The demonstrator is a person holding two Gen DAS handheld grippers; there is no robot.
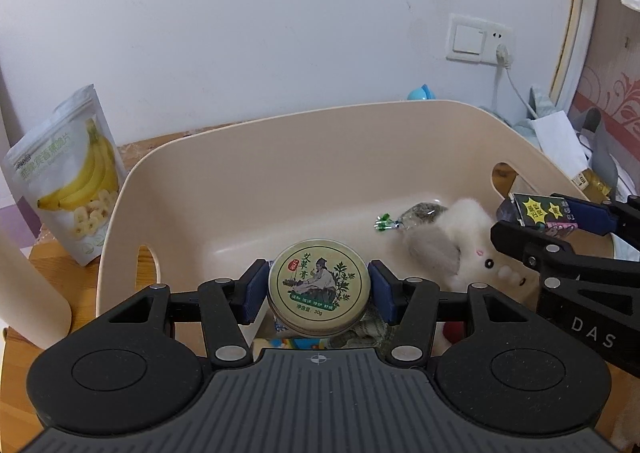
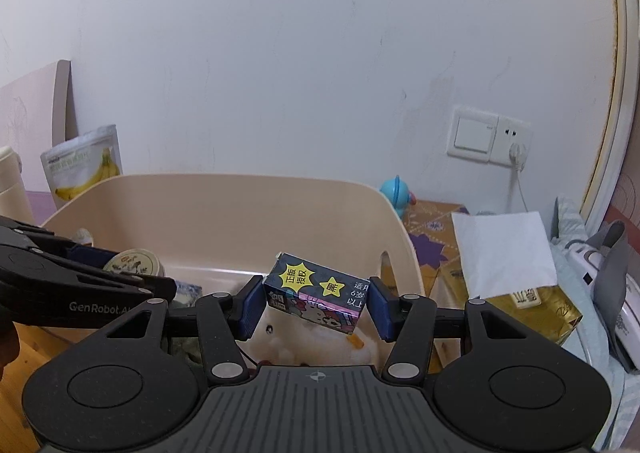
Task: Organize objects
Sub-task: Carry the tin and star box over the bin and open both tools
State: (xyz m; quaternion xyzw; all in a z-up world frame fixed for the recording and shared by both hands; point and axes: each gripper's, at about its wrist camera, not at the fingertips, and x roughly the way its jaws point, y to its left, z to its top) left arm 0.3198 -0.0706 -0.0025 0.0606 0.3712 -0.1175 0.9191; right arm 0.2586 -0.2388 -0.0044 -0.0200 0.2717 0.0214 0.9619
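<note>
Left gripper (image 1: 318, 295) clamped on a round tin (image 1: 318, 289), blue pads against its sides at 9 and 3 o'clock, lid facing up, held over the near rim of the beige basket (image 1: 280, 157). Right gripper (image 2: 316, 303) pinches a small dark printed box (image 2: 316, 299), tilted, also above the basket. Inside the basket: white plush toy (image 1: 480, 253) toward 3 o'clock, wrapped candy (image 1: 416, 215) just beside it. Banana-chip pouch (image 1: 68, 173) stands outside at 9 o'clock, near the wall.
</note>
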